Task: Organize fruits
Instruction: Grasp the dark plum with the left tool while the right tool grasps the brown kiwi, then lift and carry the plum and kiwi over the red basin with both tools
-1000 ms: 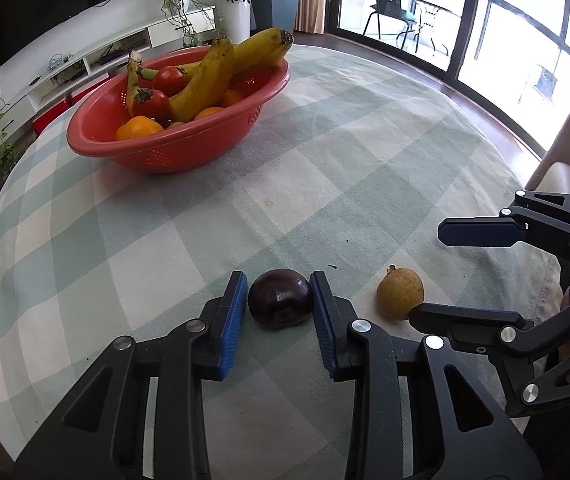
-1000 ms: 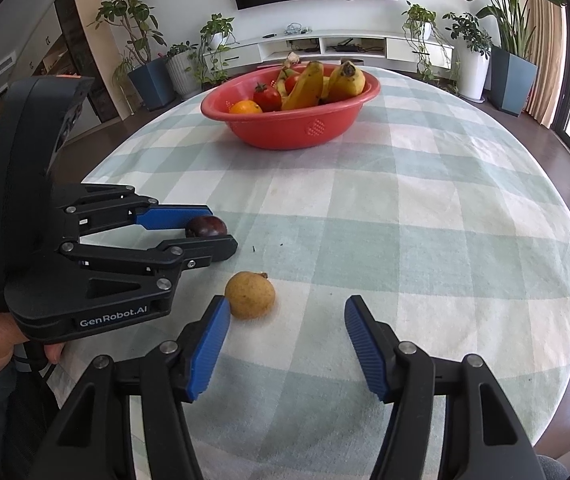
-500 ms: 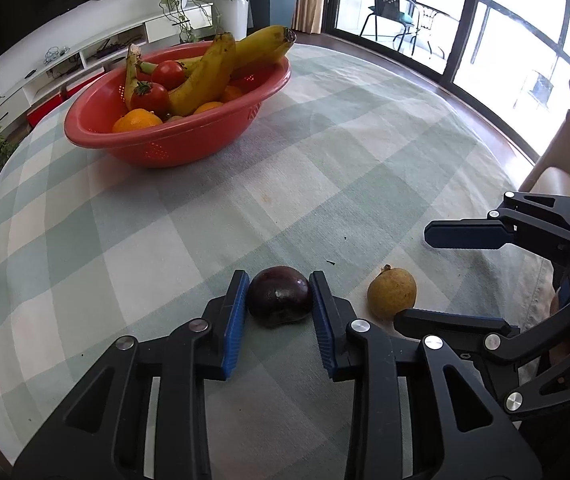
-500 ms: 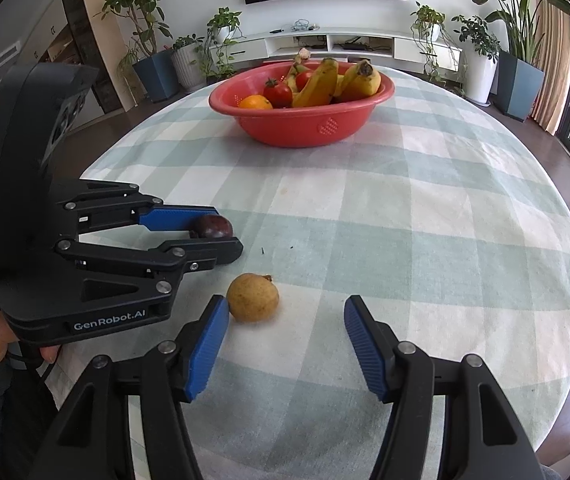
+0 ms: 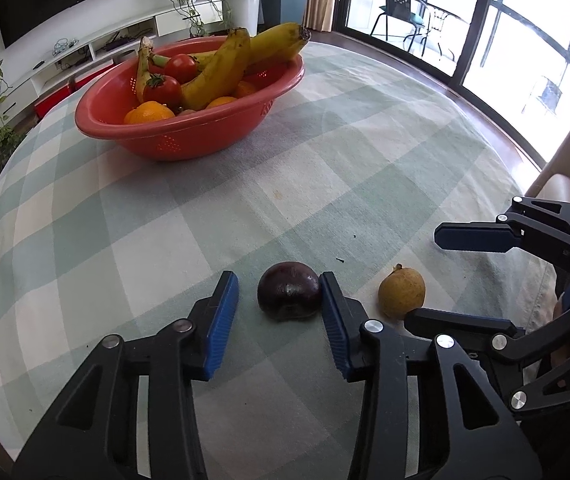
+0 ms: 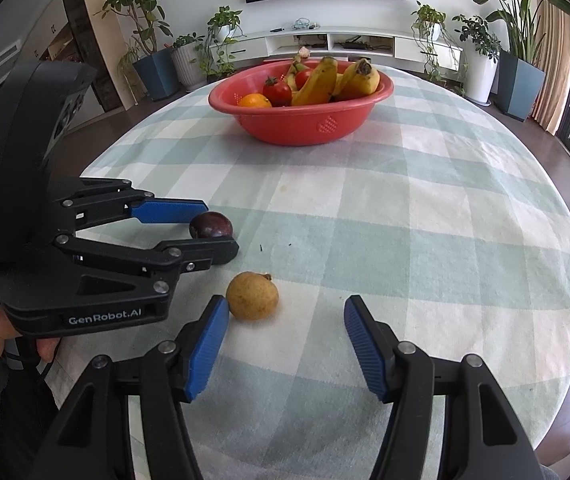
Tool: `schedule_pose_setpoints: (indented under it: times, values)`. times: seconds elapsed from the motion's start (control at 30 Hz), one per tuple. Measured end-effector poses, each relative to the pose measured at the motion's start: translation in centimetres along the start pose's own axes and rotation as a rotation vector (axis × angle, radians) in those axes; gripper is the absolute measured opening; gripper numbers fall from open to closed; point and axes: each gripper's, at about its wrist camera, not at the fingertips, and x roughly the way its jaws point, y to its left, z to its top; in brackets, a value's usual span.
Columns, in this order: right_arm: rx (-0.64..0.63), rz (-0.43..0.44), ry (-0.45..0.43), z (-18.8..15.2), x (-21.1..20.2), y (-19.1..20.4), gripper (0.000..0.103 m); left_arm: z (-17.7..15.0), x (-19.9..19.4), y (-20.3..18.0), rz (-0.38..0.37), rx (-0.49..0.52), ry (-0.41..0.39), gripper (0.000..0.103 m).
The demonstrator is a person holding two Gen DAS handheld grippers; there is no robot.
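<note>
A dark purple round fruit (image 5: 289,296) lies on the checked tablecloth between the blue pads of my left gripper (image 5: 279,278). Its jaws are opening: the left pad stands clear of the fruit and the right pad is still against its side. A yellow-brown fruit (image 6: 252,295) rests just right of it. My right gripper (image 6: 285,302) is open, and the yellow-brown fruit sits just ahead of its left fingertip, not between the pads. A red bowl (image 5: 189,148) at the far side holds bananas, tomatoes and oranges.
The round table's cloth (image 6: 425,208) stretches between the two fruits and the bowl. The table edge curves close on the near side. A chair back (image 5: 565,188) stands at the right. Potted plants and a low TV shelf lie beyond.
The left gripper's jaws have spread apart, and its left pad has come off the dark fruit, which stays on the cloth. The right gripper and the yellow-brown fruit are unchanged.
</note>
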Motion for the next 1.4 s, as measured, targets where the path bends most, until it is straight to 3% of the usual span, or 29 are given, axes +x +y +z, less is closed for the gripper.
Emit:
schedule_pose_setpoints:
  times: [0.17, 0.57, 0.93, 1.13, 1.27, 1.4]
  values:
    - [0.006, -0.003, -0.004, 0.0, -0.1, -0.1, 0.063, 0.1, 0.0, -0.5, 0.001, 0.02, -0.001, 0.028]
    - [-0.007, -0.003, 0.003, 0.4, -0.1, 0.1, 0.063, 0.4, -1.2, 0.5, 0.012, -0.015, -0.044, 0.028]
    - [-0.028, 0.025, 0.033, 1.1, 1.4, 1.1, 0.055, 0.4, -2.8, 2.2, 0.02, -0.068, -0.092, 0.028]
    - [-0.061, 0.028, 0.041, 1.3, 1.7, 1.9, 0.044, 0.4, -2.9, 2.3, 0.016, -0.075, -0.098, 0.028]
    - [-0.075, 0.04, 0.046, 1.2, 1.7, 2.4, 0.028, 0.4, -2.9, 2.4, 0.017, -0.08, -0.101, 0.028]
    - [-0.071, 0.039, 0.043, 1.1, 1.5, 2.4, 0.028, 0.4, -3.0, 2.4, 0.017, -0.083, -0.103, 0.028]
